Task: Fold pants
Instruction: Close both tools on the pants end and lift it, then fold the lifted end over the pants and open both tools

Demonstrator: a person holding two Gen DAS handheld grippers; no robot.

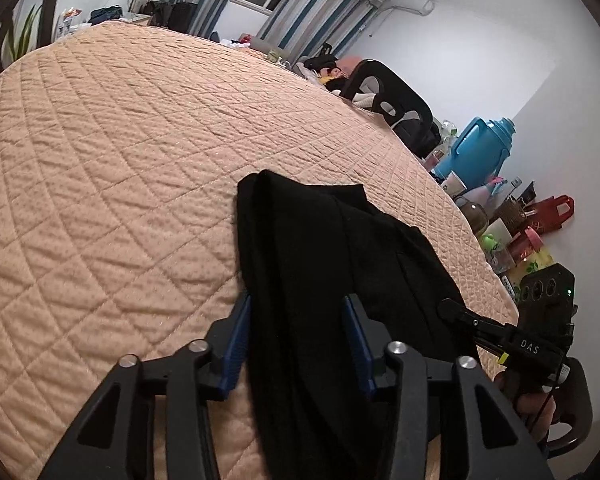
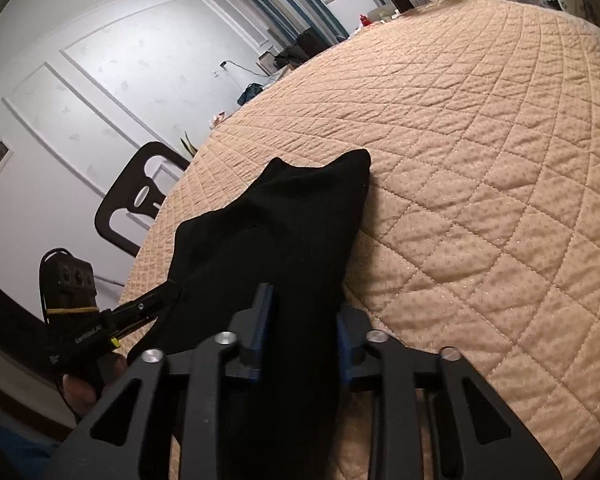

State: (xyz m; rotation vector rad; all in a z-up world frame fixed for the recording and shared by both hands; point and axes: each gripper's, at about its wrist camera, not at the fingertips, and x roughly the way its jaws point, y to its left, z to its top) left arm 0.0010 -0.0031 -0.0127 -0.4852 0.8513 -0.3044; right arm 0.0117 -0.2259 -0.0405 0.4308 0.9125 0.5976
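The left wrist view looks across a wide tabletop covered in a peach quilted cloth (image 1: 120, 152), with the black fabric pants (image 1: 320, 248) bunched near its close edge, toward the right-hand side of that cover. The pants run from a rumpled end out on the quilt back toward the cameras, where both grippers have hold of them. The left gripper (image 1: 298, 344) has cloth filling the gap between its blue-padded fingers (image 1: 236, 344), which are clenched on the pants; in the right wrist view the right gripper (image 2: 300, 340) is likewise clamped on a thick fold.

The step in hand looks like a grasp on the near end of the pants, ahead of a fold. The next move probably calls for lifting both holds together and carrying the cloth evenly over the rest, keeping the edges aligned.

Only the left wrist view shows the blue plastic jug (image 1: 480, 148) and clutter beyond the right-hand edge. Only the right wrist view shows the white panelled wall (image 2: 100, 80) and a dark chair back (image 2: 140, 196) past the left-hand edge.
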